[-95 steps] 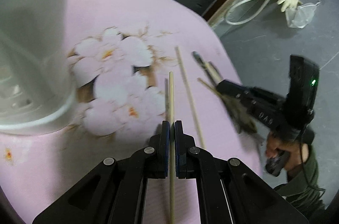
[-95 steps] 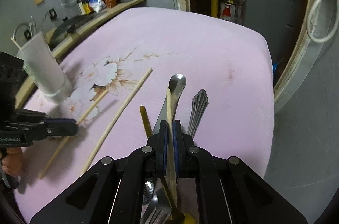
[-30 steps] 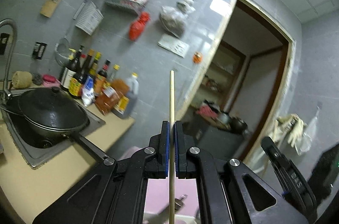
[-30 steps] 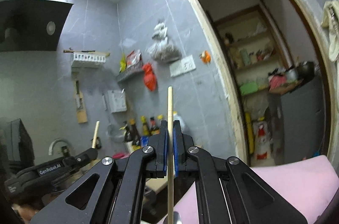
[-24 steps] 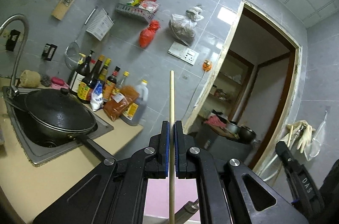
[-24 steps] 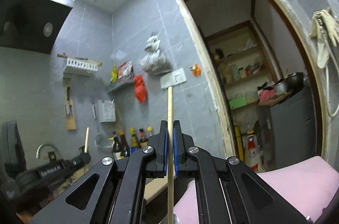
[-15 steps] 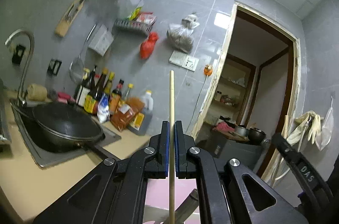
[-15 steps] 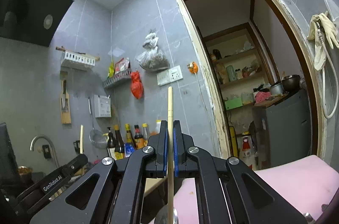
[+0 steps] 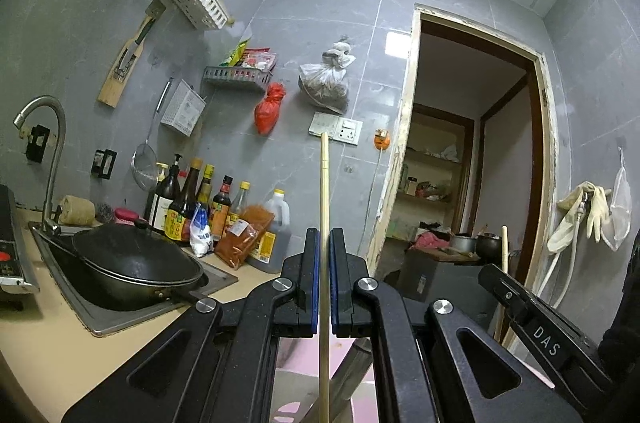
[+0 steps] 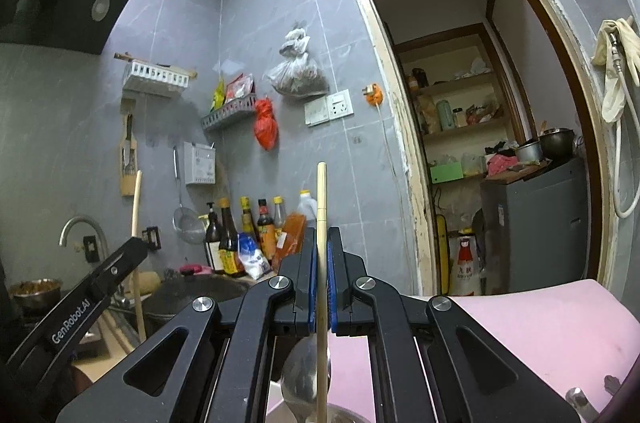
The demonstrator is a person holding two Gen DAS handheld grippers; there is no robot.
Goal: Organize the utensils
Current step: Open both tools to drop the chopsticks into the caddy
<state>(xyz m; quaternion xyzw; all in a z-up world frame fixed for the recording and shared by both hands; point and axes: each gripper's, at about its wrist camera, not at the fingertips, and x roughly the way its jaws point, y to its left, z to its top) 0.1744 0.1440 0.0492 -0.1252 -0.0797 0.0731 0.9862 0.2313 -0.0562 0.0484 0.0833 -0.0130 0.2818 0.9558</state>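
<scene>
Chopstick [image 9: 324,183] clamped upright in left gripper [image 9: 324,279] jaws, another chopstick [image 10: 321,191] in right gripper [image 10: 320,279] jaws, "GenRobot.AI", "DAS" lettering.

Black left gripper [image 9: 324,277] w/ blue pads, silver screws; right gripper [image 10: 322,277] identical, "DAS" lettering.

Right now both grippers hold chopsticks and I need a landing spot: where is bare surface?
The pink tablecloth lies bare right of the right gripper, toward the doorway. The tan counter is bare in front of the sink. It is crowded by the wok, the bottles and the spoon under the right chopstick.
</scene>
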